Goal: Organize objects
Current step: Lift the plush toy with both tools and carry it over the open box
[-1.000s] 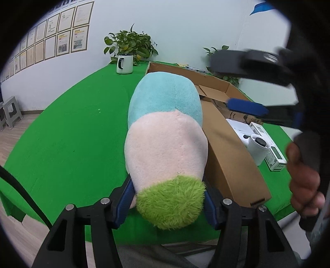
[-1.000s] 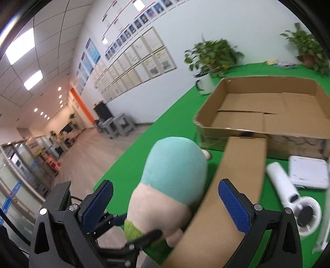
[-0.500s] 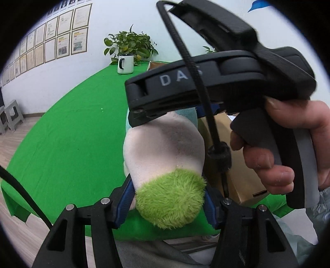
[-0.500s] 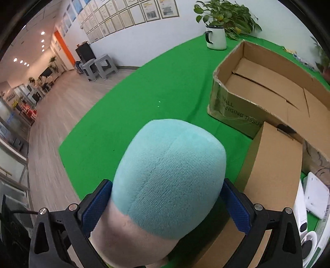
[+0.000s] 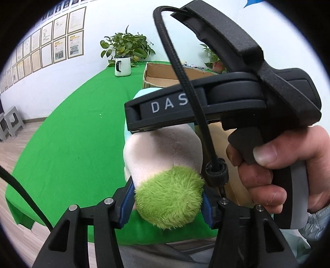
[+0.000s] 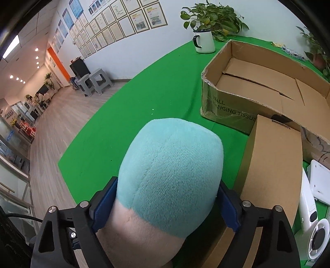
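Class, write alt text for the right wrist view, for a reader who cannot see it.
The right gripper is closing its blue pads around the teal end of a plush toy above a green tablecloth. To the right stand a closed brown carton and, beyond it, an open cardboard box; a white mug and potted plant sit by the wall.

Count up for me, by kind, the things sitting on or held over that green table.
Plush toys: 1, the plush toy, held at both ends
Cardboard boxes: 2, the open box and the closed box
White mugs: 1, the mug
White gadgets at the right edge: 2, the white device and the flat white box
Total: 6
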The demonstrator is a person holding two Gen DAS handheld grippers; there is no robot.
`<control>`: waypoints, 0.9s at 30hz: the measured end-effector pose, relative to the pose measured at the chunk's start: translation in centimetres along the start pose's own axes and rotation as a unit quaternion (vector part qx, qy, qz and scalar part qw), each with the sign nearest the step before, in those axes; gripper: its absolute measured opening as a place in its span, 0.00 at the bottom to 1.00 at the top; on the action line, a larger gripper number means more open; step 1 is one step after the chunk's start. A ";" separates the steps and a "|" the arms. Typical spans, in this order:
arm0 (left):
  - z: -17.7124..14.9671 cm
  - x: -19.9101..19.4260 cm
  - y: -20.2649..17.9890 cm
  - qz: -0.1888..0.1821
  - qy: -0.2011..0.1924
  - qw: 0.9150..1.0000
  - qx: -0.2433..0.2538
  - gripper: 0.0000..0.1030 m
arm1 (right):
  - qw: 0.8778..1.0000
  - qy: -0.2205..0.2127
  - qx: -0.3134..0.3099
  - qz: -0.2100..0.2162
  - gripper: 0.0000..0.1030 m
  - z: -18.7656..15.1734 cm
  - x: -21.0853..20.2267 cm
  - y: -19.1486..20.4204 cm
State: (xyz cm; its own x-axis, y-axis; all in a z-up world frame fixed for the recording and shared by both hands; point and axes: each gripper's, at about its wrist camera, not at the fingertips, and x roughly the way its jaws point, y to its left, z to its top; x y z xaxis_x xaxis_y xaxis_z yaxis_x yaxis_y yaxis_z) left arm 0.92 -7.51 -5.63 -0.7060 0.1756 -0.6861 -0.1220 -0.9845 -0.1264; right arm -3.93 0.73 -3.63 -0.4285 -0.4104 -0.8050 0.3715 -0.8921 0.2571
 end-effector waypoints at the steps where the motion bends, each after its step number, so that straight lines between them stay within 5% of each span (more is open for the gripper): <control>1: 0.2 -0.1 0.0 0.001 -0.001 1.000 -0.001 0.51 | 1.000 -0.003 0.002 0.003 0.79 0.0 -0.1 -0.1; 9: 2.7 -2.5 -2.2 0.015 -0.051 0.998 0.014 0.50 | 0.999 -0.049 0.001 0.022 0.75 0.6 -3.3 0.2; 18: 10.8 -5.4 -6.2 -0.006 -0.169 0.983 0.077 0.50 | 0.979 -0.201 -0.019 -0.025 0.75 4.6 -16.0 0.3; 27: 15.5 -4.9 -7.7 -0.033 -0.212 0.972 0.098 0.50 | 0.962 -0.262 -0.024 -0.077 0.75 5.2 -26.1 -0.3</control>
State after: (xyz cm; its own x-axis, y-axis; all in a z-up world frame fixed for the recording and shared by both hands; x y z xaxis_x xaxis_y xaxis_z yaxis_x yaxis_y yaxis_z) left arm -5.48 -0.86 9.80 -0.9116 0.2604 -0.3182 -0.2770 -0.9608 0.0075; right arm 2.83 10.77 20.14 -0.8335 -0.3241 -0.4474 0.3026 -0.9454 0.1211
